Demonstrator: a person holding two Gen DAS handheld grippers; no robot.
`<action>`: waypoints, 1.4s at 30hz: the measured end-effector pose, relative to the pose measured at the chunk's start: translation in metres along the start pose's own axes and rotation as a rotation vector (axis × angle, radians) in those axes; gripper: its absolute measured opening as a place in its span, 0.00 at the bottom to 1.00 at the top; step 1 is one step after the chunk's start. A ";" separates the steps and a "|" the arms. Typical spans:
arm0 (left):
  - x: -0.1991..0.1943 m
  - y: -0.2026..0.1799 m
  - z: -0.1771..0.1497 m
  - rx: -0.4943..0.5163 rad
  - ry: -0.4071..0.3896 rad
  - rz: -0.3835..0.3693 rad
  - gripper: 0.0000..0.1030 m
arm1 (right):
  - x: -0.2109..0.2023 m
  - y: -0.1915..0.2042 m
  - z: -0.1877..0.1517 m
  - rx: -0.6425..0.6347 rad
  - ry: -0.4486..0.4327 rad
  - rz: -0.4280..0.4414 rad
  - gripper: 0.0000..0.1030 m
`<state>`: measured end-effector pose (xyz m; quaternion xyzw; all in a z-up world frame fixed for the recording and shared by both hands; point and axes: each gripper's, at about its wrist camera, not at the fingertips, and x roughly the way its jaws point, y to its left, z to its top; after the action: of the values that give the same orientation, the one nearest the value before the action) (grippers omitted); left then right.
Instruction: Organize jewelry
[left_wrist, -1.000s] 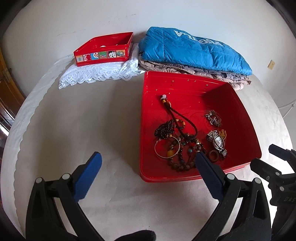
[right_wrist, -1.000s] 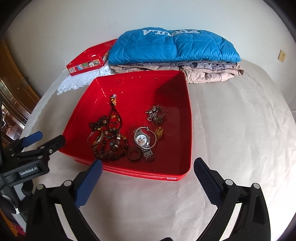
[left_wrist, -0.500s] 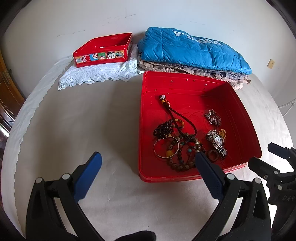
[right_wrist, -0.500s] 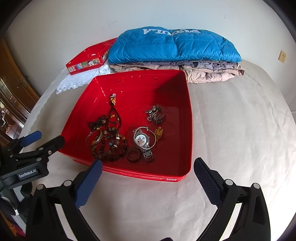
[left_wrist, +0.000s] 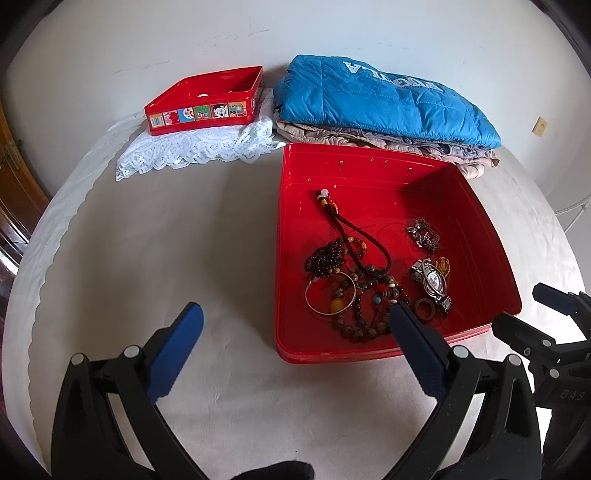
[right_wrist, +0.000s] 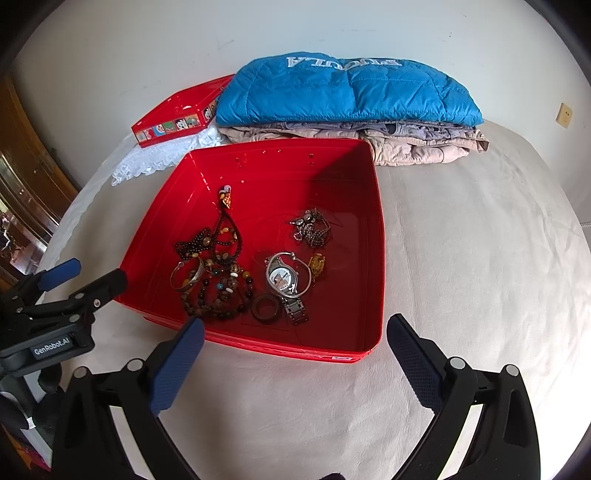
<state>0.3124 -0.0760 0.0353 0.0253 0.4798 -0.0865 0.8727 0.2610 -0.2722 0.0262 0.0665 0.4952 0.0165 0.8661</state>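
A big red tray (left_wrist: 480, 236) (right_wrist: 373, 229) lies on the beige bed. In it lie bead necklaces (left_wrist: 364, 295) (right_wrist: 218, 284), a silver bangle (left_wrist: 330, 295) (right_wrist: 187, 275), a wristwatch (left_wrist: 432, 282) (right_wrist: 286, 282), a dark ring (right_wrist: 264, 309), a gold charm (right_wrist: 317, 266) and a metal chain (left_wrist: 424, 236) (right_wrist: 309, 230). My left gripper (left_wrist: 293, 345) is open, low before the tray's near left corner. My right gripper (right_wrist: 293, 360) is open before the tray's near edge. Both are empty.
A smaller red tin (left_wrist: 205, 101) (right_wrist: 177, 116) with cartoon pictures stands on a white lace cloth (left_wrist: 199, 151) at the back left. A folded blue jacket (left_wrist: 384, 99) (right_wrist: 343, 92) lies on beige clothes behind the tray. A white wall runs behind.
Both grippers have drifted slightly; the tray sits marginally higher in the right wrist view. Nothing was taken hold of or let go.
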 end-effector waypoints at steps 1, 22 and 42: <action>0.000 0.000 0.000 -0.001 0.001 -0.003 0.97 | 0.000 0.000 0.000 -0.001 0.001 0.000 0.96; 0.001 0.000 0.000 0.001 -0.001 0.002 0.97 | 0.004 0.001 0.000 -0.007 0.005 -0.005 0.96; 0.003 0.000 0.001 0.004 0.004 -0.002 0.97 | 0.007 0.002 0.000 -0.016 0.014 -0.010 0.96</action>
<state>0.3142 -0.0760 0.0334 0.0268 0.4816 -0.0882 0.8715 0.2643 -0.2692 0.0208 0.0569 0.5013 0.0167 0.8632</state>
